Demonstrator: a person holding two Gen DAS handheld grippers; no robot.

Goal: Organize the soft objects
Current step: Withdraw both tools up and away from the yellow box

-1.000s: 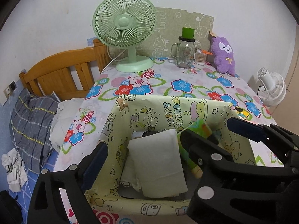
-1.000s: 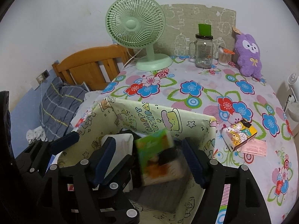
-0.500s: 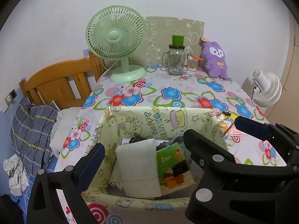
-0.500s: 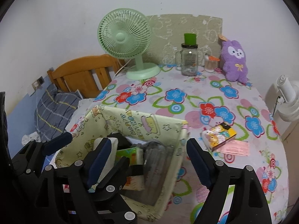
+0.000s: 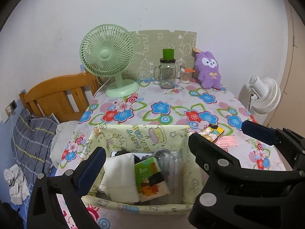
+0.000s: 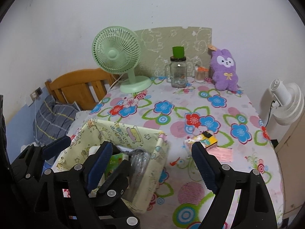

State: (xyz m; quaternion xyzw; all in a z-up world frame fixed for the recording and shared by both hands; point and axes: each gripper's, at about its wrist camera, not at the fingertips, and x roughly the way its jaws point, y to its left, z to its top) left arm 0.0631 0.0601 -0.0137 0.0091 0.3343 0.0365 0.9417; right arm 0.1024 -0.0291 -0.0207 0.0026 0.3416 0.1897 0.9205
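Note:
A yellow cartoon-print fabric basket (image 5: 141,135) (image 6: 124,131) stands at the near edge of the flowered table. Inside it lie a folded white cloth (image 5: 119,173), a green packet (image 5: 150,177) (image 6: 114,162) and crumpled clear plastic (image 5: 170,164) (image 6: 139,162). My left gripper (image 5: 150,152) hangs open above the basket's near side with nothing between its fingers. My right gripper (image 6: 152,147) is open and empty too, over the basket's right wall and the table. A purple plush toy (image 5: 208,70) (image 6: 225,70) sits upright at the back, far from both grippers.
A green desk fan (image 5: 108,61), a glass jar with a green lid (image 5: 167,72) and a small cup stand at the back. A cartoon-print pack (image 6: 202,141) and a pink packet (image 6: 223,153) lie right of the basket. A bed with a wooden headboard is left, a white fan right.
Both grippers have drawn back and up from the basket with wider jaws. The white cloth and the green packet, earlier between the fingers, now lie in the basket.

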